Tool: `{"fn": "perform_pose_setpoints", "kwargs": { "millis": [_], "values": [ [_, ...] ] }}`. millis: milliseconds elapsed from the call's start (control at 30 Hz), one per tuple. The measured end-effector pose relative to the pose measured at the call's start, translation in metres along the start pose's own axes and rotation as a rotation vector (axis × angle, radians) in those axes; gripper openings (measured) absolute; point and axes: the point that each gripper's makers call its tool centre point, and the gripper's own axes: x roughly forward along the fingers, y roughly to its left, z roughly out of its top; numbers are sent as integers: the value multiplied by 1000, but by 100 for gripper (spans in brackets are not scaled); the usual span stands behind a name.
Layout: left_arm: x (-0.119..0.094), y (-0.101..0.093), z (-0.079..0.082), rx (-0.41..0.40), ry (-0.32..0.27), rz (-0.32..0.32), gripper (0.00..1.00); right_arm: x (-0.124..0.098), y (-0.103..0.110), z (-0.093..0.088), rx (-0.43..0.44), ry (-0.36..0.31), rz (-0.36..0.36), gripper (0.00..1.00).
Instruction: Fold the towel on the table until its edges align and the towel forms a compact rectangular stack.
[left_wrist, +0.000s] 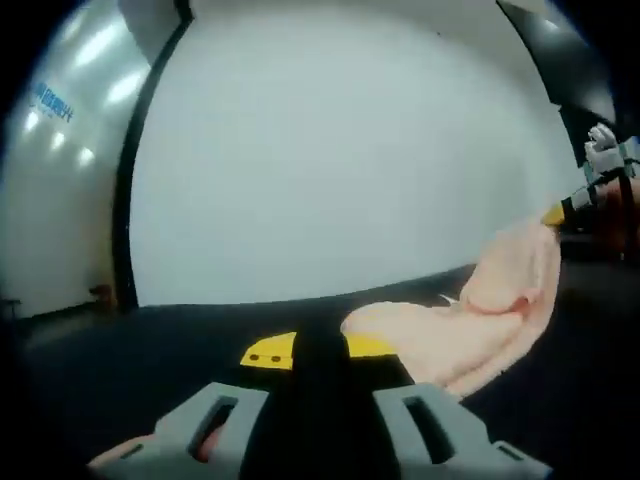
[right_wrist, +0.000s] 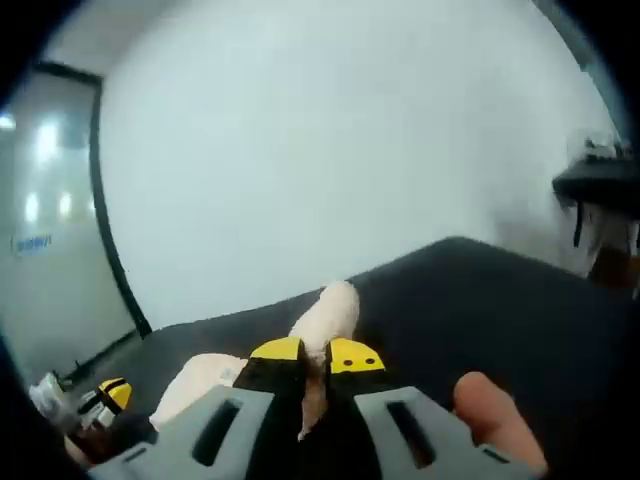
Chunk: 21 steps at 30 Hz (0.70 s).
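The pink towel (left_wrist: 480, 310) lies on the dark desk (left_wrist: 150, 350) at lower right of the left gripper view, rising toward the right gripper (left_wrist: 565, 208). Both grippers have their fingers closed on towel cloth. The left gripper (left_wrist: 318, 352) holds the low end.

Grey claw (right_wrist: 305, 365), black jaws, yellow tips.
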Motion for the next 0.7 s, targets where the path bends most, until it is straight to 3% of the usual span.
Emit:
{"fn": "perform_pose_setpoints", "kwargs": {
  "millis": [167, 233, 400, 467, 533, 567, 667, 700],
  "values": [
    [-5, 14, -9, -86, 30, 35, 19, 23, 93, -6, -302, -30, 119, 5],
    [-4, 17, -7, -99, 20, 44, 19, 31, 131, -22, -465, -27, 175, 5],
    [-6, 21, -14, -115, 45, 65, 19, 42, 208, -81, -683, 42, 335, 5],
    [-11, 20, -11, -131, 38, 67, 19, 45, 221, -103, -820, 57, 348, 6],
    [-17, 18, -10, -143, 35, 72, 18, 44, 225, -122, -892, 73, 361, 6],
    [-17, 21, -10, -154, 33, 77, 18, 45, 229, -136, -910, 98, 384, 6],
    [-16, 24, -9, -179, 23, 76, 17, 41, 232, -152, -896, 114, 411, 7],
    [-15, 24, -9, -183, 19, 75, 16, 38, 237, -160, -925, 114, 458, 11]
  ]
}}
